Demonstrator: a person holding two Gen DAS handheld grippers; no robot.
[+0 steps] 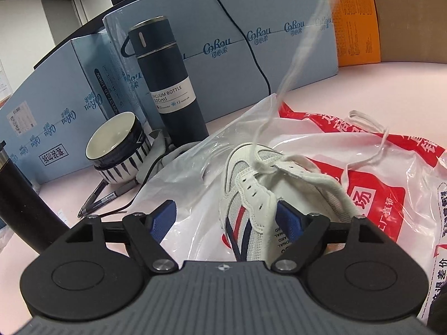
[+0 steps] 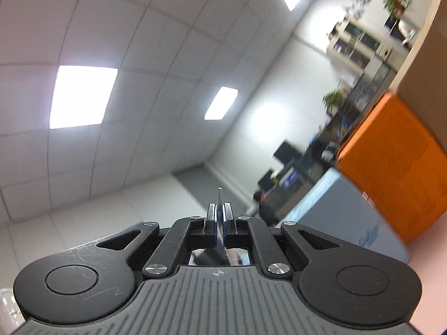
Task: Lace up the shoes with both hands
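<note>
We look down past our left gripper (image 1: 226, 220), jaws spread and gripping nothing: the blue pad (image 1: 289, 219) on its right side sits against or just short of the sneaker's collar, we cannot tell which, while the other pad hangs clear over the plastic. The white sneaker (image 1: 268, 195), mesh-panelled with navy and red side stripes, lies tipped on its side directly ahead of the gripper, heel end nearest, resting on a red-and-white plastic shopping bag (image 1: 391, 195). Most eyelets along the near flap stand empty; only the holes toward the toe carry lace.

From those holes the white shoelace (image 1: 293, 64) rises taut and blurred, up and beyond the gripper toward the top of the frame, while its other end trails in loose loops over the bag to the right. Our right gripper (image 2: 219, 212) points at the ceiling, clenched on the lace, whose aglet (image 2: 219, 195) pokes out just past the closed pads.

Risk, in our judgement: with nothing pinning the shoe, the upward pull could drag or roll it across the slick bag, or draw the loose end back out through the eyelets. The bare tip could also slip from the pads.

Further off to the left stand a striped bowl (image 1: 117, 145) and a navy vacuum bottle (image 1: 170, 83).
</note>
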